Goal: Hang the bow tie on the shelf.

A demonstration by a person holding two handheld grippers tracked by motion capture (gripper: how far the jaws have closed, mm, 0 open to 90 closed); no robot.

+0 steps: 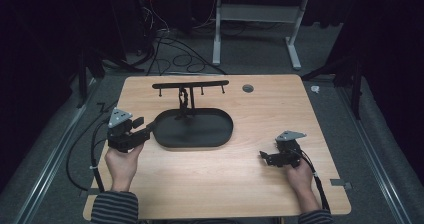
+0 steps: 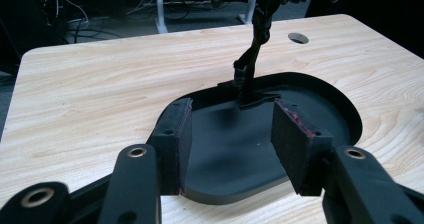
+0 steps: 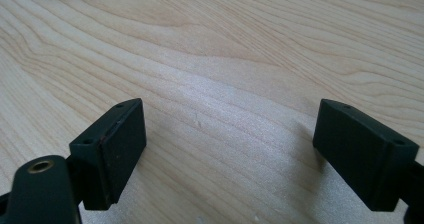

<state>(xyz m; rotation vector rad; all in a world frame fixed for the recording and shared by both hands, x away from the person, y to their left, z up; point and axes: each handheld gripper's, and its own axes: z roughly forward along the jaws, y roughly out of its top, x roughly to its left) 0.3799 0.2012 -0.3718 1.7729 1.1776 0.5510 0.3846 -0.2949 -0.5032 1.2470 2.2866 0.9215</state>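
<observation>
Black oval tray (image 1: 200,134) set mid-bench (image 1: 250,184), upright stand with peg bar (image 1: 190,85) rising from tray's far side; round hole (image 1: 247,88) in bench behind. No writing legible. Left gripper (image 1: 148,128) at tray's left rim, jaws spread astride rim, nothing pinched. Right gripper (image 1: 263,156) well apart, jaws spread wide over bare wood.

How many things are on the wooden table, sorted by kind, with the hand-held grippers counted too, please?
Black stand with oval tray base, upright post and peg crossbar: 1
Hand-held grippers, left gripper and right gripper, both with jaws open: 2
Total: 3
</observation>
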